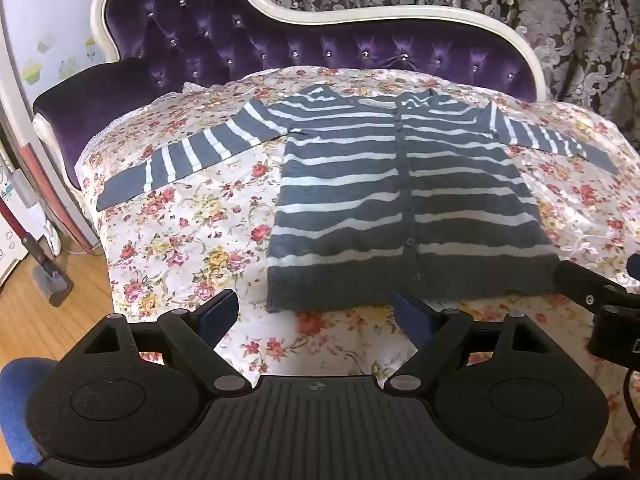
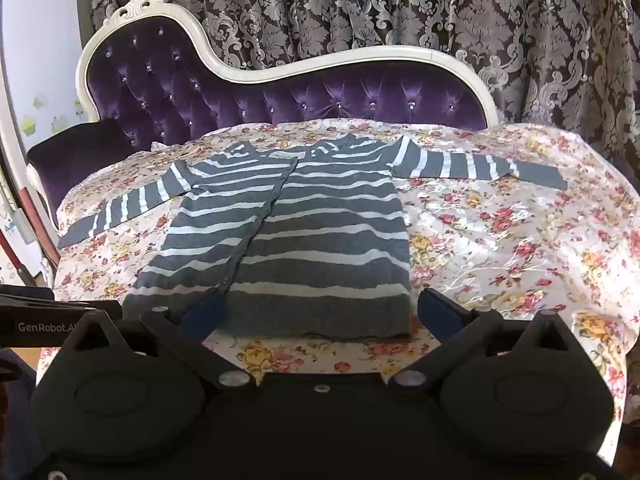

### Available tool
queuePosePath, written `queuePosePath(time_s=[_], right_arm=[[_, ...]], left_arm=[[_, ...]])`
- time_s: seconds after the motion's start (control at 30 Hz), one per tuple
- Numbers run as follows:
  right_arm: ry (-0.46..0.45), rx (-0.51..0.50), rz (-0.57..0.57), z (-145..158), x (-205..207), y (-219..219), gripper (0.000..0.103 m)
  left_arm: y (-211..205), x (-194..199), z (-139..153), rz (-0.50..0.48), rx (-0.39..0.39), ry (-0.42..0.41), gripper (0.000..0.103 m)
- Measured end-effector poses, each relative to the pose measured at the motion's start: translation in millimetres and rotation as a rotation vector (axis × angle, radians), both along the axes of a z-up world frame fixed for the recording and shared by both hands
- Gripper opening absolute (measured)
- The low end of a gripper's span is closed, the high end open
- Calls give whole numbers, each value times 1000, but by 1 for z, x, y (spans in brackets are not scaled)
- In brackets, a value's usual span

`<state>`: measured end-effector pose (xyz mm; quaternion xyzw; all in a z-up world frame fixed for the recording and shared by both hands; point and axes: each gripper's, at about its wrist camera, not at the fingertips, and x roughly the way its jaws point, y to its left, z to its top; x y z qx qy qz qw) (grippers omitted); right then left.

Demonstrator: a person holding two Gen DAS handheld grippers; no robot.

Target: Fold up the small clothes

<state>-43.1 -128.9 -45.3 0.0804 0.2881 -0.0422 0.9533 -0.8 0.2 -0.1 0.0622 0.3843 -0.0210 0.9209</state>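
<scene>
A small grey cardigan with white stripes (image 1: pixel 404 196) lies flat and buttoned on a floral cloth, both sleeves spread out to the sides. My left gripper (image 1: pixel 316 316) hovers open just in front of its hem, toward the left corner, with nothing between its fingers. In the right wrist view the same cardigan (image 2: pixel 288 240) fills the middle. My right gripper (image 2: pixel 320 312) stands open wide over the hem's right part, holding nothing. The right gripper's body (image 1: pixel 600 300) shows at the right edge of the left wrist view.
The floral cloth (image 1: pixel 192 216) covers the seat of a purple tufted chaise with a cream frame (image 2: pixel 280 92). Patterned curtains (image 2: pixel 400 12) hang behind. Wooden floor (image 1: pixel 60 304) and a vacuum head (image 1: pixel 52 280) lie at the left, beyond the seat's edge.
</scene>
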Motion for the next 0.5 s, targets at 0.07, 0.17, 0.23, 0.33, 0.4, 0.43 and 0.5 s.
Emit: queuePosePath(time_s=[0.07,0.17,0.23,0.33,0.4,0.43,0.5], right_arm=[[8,15,2,-3,1,-1,102],[-7,-4,-5,-2,-1,-2,102],[5,-10,-6,1,-1,-2,102],[8,-18,-9,2,0,-1,102],[7,-18,-8,2,-1,-2,102],[8,-18,-8,2,-1,-2,102],[10,-20,-9,1,0,-1,102]], left_arm=[[1,-2,0,4,-3,0,85],[-4,1,0,-2,15,23,85],[-6,0,0,4,16,21,85],[-4,0,-3,3,-10,27,85],[0,2,-1,11,-23,31,85],[1,2,0,14,-23,31,85],[1,2,0,18,-25,31,85]])
